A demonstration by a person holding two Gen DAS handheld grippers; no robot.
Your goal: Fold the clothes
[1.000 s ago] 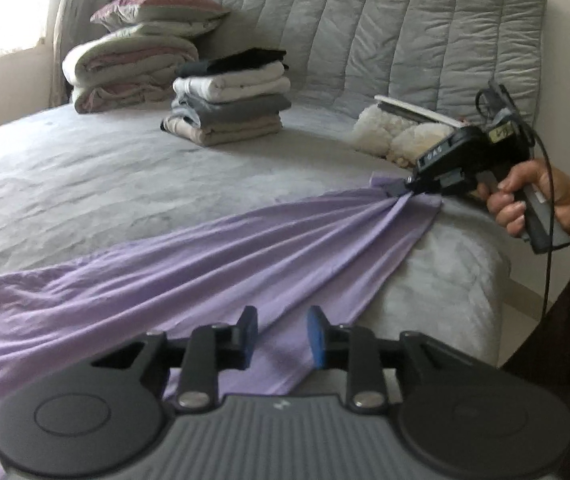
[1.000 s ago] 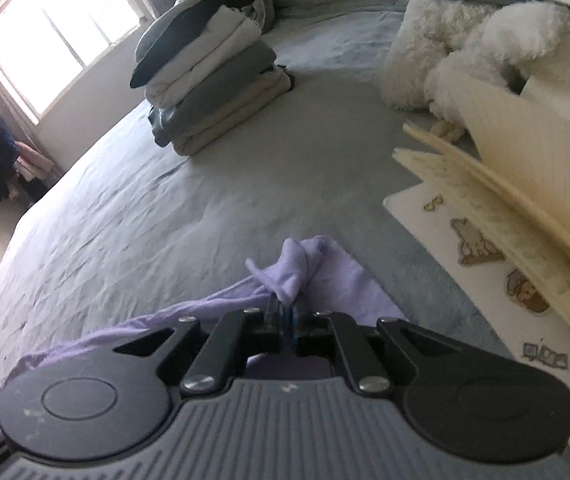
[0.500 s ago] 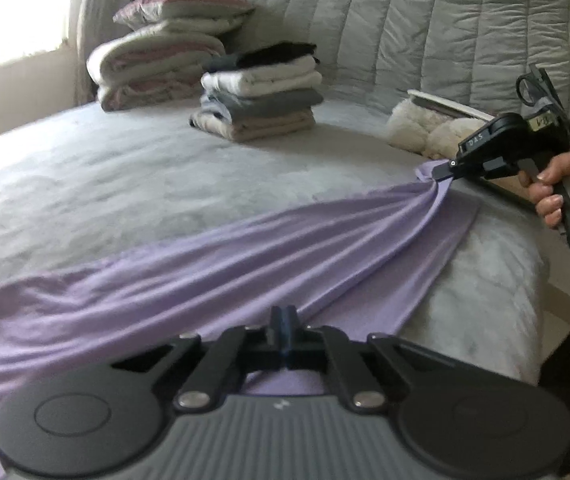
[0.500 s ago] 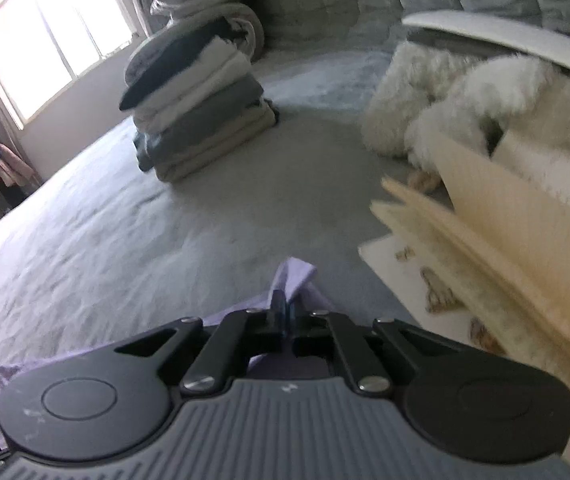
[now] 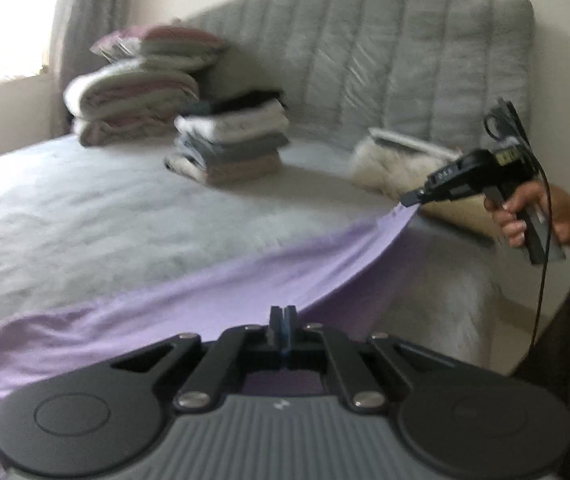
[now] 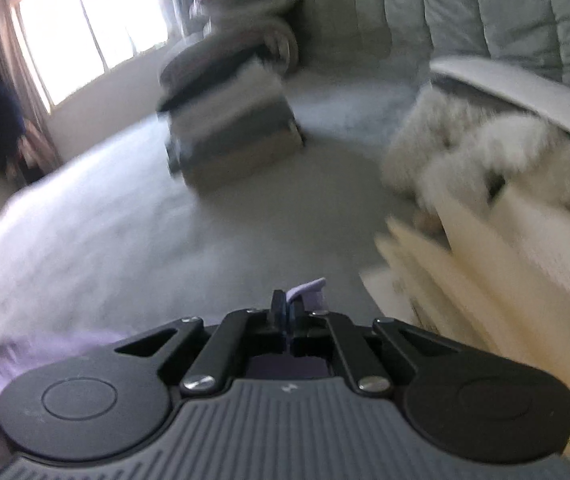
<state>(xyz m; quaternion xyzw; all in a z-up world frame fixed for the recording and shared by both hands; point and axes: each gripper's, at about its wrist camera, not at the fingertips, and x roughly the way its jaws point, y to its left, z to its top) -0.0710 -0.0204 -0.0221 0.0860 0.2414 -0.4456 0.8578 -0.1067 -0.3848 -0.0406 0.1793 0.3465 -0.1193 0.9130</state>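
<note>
A lilac garment (image 5: 213,292) lies stretched across the near edge of the grey bed (image 5: 85,208). My left gripper (image 5: 283,316) is shut on the garment's near edge. My right gripper (image 5: 409,201) is shut on the garment's far corner, lifted just above the bed at the right. In the right wrist view my right gripper (image 6: 285,306) has its jaws closed, with a small lilac tip of the garment (image 6: 309,286) sticking out past them. Both views are blurred.
A stack of folded clothes (image 5: 233,140) and a pile of folded bedding (image 5: 137,92) sit near the padded headboard (image 5: 385,52). A white plush toy (image 5: 389,164) and an open book (image 6: 505,248) lie at the bed's right side.
My left gripper closed on the garment's near edge. Both grippers have risen and pulled apart, drawing the lilac cloth taut along the bed's edge.
</note>
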